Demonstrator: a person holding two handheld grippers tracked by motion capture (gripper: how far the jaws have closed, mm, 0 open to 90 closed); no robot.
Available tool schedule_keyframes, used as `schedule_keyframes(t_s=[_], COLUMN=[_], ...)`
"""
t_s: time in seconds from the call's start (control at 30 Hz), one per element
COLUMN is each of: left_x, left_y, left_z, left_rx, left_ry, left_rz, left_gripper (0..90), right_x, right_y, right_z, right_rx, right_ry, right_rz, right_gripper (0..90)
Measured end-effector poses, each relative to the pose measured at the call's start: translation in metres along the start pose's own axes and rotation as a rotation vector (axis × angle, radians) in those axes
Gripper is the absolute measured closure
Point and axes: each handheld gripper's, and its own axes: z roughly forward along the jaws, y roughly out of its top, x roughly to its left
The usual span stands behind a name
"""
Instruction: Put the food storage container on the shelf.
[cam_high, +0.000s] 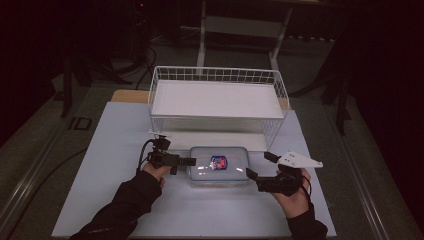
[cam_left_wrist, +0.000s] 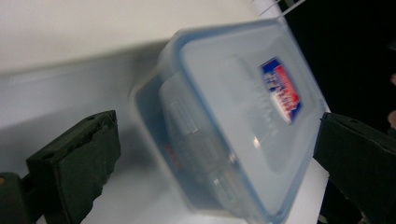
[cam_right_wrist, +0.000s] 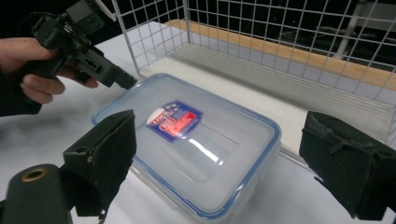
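Note:
A clear plastic container (cam_high: 227, 175) with a blue-rimmed lid and a red-and-blue label lies flat on the white tabletop (cam_high: 115, 170), just in front of the wire basket. My left gripper (cam_high: 191, 161) points at its left end, and its tip sits by the lid's corner (cam_right_wrist: 127, 83). In the left gripper view the container (cam_left_wrist: 224, 107) lies tilted ahead between wide-apart jaws; the left gripper (cam_left_wrist: 215, 158) is open. My right gripper (cam_high: 260, 166) stands open at the container's right end. Its black pads (cam_right_wrist: 107, 154) frame the container (cam_right_wrist: 201, 149) without pressing on it.
A white wire basket (cam_high: 215, 71) with a flat white bottom stands right behind the container, and its mesh wall (cam_right_wrist: 233, 28) rises close to the lid. A wooden board edge (cam_high: 127, 96) shows behind the tabletop. A dark floor surrounds the table.

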Motion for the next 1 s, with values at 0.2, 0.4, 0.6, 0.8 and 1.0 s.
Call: schedule_keyframes(t_s=[0.2,0.4,0.6,0.8,1.0], left_x=[0.006,0.014,0.020,0.024,0.021], left_y=[0.001,0.001,-0.001,0.000,-0.002], left_z=[0.006,0.009,0.012,0.009,0.005], left_rx=[0.059,0.075,0.081,0.075,0.076], left_ry=[-0.011,-0.055,-0.144,-0.170,-0.178], left_rz=[-0.056,-0.116,-0.146,-0.148,-0.097], left_gripper=[9.4,27.9,39.9,48.8,51.4], right_x=[-0.003,-0.005,-0.008,-0.012,-0.021], right_y=[-0.003,-0.005,-0.005,-0.006,-0.011], right_z=[0.003,0.004,0.004,0.007,0.015], right_rx=[0.025,0.043,0.053,0.090,0.126], right_ry=[-0.003,-0.002,-0.021,-0.051,-0.011], right_rz=[0.009,0.022,0.033,0.049,0.109], right_gripper=[11.0,11.4,13.1,13.8,14.3])
